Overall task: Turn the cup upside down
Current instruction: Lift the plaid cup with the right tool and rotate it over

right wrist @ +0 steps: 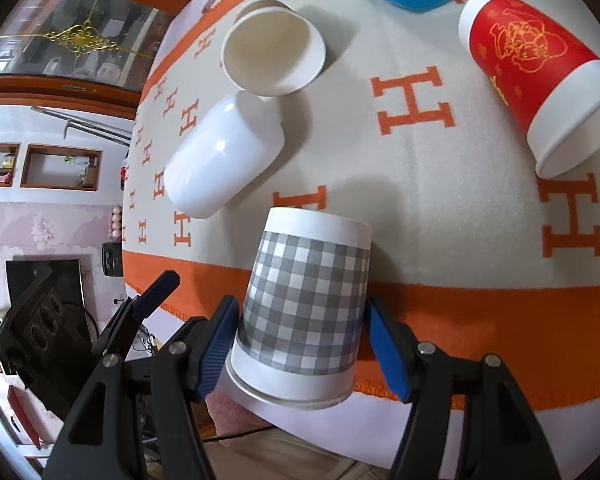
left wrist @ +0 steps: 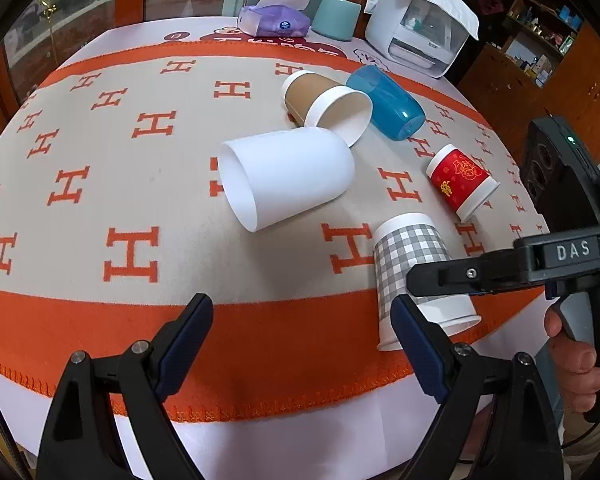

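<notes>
A grey-checked paper cup (left wrist: 412, 264) (right wrist: 304, 308) stands upside down near the table's front edge, rim down on the orange band. My right gripper (right wrist: 300, 344) straddles it, jaws open; the left pad touches or nearly touches the cup, the right pad stands a little apart. In the left wrist view the right gripper (left wrist: 428, 280) reaches in from the right across this cup. My left gripper (left wrist: 302, 344) is open and empty above the orange band, left of the cup.
Several cups lie on their sides on the H-patterned cloth (left wrist: 100, 184): a white one (left wrist: 288, 176), a brown one (left wrist: 324, 104), a blue one (left wrist: 384, 100), a red one (left wrist: 460, 180). A tissue pack (left wrist: 274, 20), teal jar (left wrist: 336, 16) and white appliance (left wrist: 420, 24) stand at the back.
</notes>
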Demonstrator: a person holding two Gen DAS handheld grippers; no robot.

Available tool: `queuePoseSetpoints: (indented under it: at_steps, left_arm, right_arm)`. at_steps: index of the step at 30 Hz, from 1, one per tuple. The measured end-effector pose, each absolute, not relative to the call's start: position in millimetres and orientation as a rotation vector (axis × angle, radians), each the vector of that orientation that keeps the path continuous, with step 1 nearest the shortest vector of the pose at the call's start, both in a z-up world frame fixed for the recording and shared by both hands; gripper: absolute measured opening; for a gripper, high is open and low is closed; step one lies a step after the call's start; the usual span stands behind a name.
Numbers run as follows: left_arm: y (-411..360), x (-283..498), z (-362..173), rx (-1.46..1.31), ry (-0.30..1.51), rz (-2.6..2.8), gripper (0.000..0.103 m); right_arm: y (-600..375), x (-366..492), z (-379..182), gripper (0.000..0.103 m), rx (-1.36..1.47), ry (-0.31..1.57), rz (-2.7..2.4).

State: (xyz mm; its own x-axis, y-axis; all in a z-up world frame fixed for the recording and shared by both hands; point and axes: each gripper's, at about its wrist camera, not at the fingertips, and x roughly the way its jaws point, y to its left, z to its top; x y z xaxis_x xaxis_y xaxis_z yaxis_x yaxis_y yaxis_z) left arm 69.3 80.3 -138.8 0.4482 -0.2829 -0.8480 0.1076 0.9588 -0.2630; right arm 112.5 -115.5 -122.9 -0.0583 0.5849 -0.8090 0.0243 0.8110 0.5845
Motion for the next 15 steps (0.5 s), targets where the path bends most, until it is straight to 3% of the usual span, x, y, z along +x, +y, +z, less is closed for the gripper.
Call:
queuePoseSetpoints:
  at_steps: [3,8,15]
  left_arm:
    - [81,67,-137,-0.188,1.07,-0.239,0.089]
    - [80,64,-132,-0.19,1.025,-0.217,0.089]
    - [84,60,-130,-0.226,0.977,-0.169,0.089]
  right_arm:
    - [-118,108,-108,0.064,0.472,1.483,0.482]
    - [-116,91,-69,0.064,0.266,1.159,0.397]
    - [-100,79,-84,0.064,0.043,0.921,0.34]
